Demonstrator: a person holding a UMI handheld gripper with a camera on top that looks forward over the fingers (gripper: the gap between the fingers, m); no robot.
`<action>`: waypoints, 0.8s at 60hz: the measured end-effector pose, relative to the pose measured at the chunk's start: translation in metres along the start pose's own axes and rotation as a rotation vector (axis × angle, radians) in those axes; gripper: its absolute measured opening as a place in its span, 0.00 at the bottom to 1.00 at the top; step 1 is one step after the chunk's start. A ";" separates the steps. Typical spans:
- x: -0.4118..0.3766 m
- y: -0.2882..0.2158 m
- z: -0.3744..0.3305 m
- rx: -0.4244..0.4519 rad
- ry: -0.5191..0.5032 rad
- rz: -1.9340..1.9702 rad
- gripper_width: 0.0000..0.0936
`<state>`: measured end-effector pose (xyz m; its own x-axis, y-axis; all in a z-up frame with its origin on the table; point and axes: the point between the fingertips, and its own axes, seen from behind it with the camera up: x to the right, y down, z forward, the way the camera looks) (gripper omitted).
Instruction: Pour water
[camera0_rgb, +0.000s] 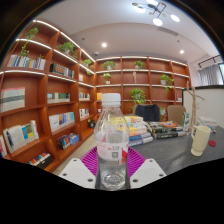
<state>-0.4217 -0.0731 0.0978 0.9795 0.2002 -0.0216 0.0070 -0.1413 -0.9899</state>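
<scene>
A clear plastic water bottle with a white cap and a white label stands upright between my fingers. My gripper is shut on its lower body, and the magenta pads press on both sides. The bottle's round base shows low between the white fingers. A pale yellow cup stands on the grey table, ahead of the fingers and well off to the right. I cannot tell how much water the bottle holds.
Stacked books lie on the table beyond the bottle, between it and the cup. Wooden bookshelves run along the left wall and the back wall. A potted plant stands behind the books.
</scene>
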 end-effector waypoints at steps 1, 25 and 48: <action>0.000 0.000 0.000 -0.002 0.002 0.007 0.39; 0.077 -0.037 0.004 0.051 -0.021 0.560 0.39; 0.220 -0.113 0.022 0.315 -0.079 1.521 0.39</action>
<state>-0.2117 0.0078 0.2023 0.0123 0.1129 -0.9935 -0.9985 -0.0520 -0.0183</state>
